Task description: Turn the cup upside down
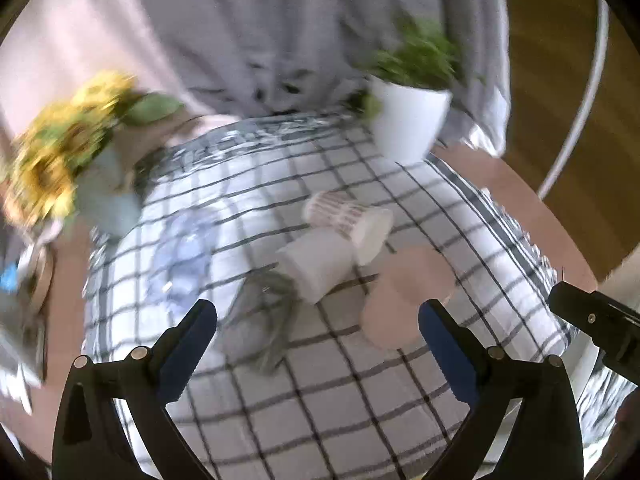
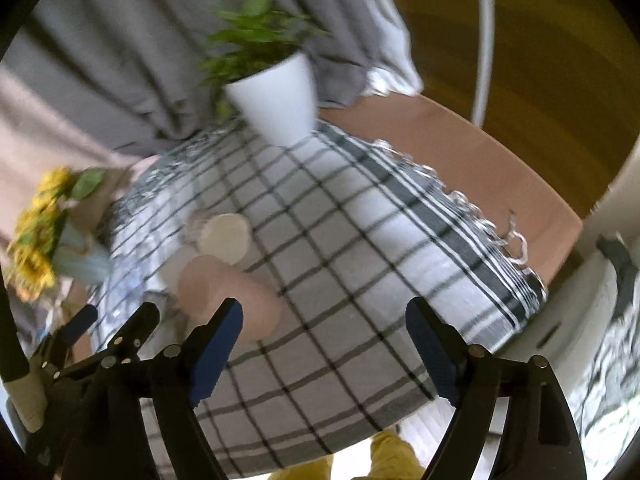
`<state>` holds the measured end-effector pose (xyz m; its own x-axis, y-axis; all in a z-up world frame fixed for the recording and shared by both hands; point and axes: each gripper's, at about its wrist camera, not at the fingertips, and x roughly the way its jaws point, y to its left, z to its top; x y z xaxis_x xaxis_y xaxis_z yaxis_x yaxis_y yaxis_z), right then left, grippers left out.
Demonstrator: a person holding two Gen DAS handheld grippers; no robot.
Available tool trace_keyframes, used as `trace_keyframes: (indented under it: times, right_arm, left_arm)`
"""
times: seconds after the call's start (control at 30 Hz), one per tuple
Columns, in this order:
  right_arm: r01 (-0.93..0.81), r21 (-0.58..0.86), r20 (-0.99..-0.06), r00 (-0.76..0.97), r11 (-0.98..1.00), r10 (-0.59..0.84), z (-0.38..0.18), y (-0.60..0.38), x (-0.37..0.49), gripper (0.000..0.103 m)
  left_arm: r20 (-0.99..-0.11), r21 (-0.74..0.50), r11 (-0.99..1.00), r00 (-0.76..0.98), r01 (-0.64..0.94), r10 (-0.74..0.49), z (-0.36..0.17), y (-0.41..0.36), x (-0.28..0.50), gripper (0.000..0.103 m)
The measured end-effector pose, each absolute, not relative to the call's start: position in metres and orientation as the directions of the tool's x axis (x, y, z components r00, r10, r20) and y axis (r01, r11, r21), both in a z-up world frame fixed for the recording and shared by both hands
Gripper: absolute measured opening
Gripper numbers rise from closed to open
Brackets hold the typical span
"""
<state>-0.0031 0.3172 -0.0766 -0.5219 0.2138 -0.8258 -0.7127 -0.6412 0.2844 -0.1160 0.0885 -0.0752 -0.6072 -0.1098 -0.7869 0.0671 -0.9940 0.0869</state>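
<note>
Cups [image 1: 344, 240] lie ahead of both grippers' parted fingers [image 1: 444, 340].

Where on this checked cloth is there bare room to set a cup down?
Bare checked cloth lies between the pink cup and the fringed edge, and near the open right gripper. It is crowded around the white cup, patterned cup and clear cup.

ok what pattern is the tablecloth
White with a dark grid check and grey stripes near its fringed edge; the tablecloth shows best in the right wrist view.
</note>
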Motion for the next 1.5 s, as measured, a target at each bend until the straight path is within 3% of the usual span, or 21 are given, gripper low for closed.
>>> trace_keyframes:
  times: [0.27, 0.57, 0.93, 1.5]
  right_arm:
    - [-0.543, 0.301, -0.747, -0.645, -0.784, 0.160, -0.049, 0.273, -0.017, 0.092]
    - [-0.427, 0.263, -0.727, -0.677, -0.865, 0.114, -0.035, 0.242, -0.021, 0.092]
    - [-0.349, 0.178, -0.670, -0.728, -0.920, 0.147, -0.017, 0.219, -0.021, 0.092]
    - [-0.360, 0.183, -0.677, -0.721, -0.915, 0.149, -0.018, 0.218, -0.016, 0.092]
  left_arm:
    - [-0.720, 0.106, -0.949, -0.635, 0.297, -0.279, -0.049, 0.050, -0.062, 0.103]
    - [-0.655, 0.139, -0.908, -0.651, 0.395, -0.384, -0.029, 0.045, -0.022, 0.103]
    - [-0.618, 0.130, -0.907, -0.683, 0.400, -0.389, -0.018, 0.048, -0.005, 0.103]
    - [-0.625, 0.121, -0.916, -0.687, 0.382, -0.369, -0.016, 0.049, -0.006, 0.103]
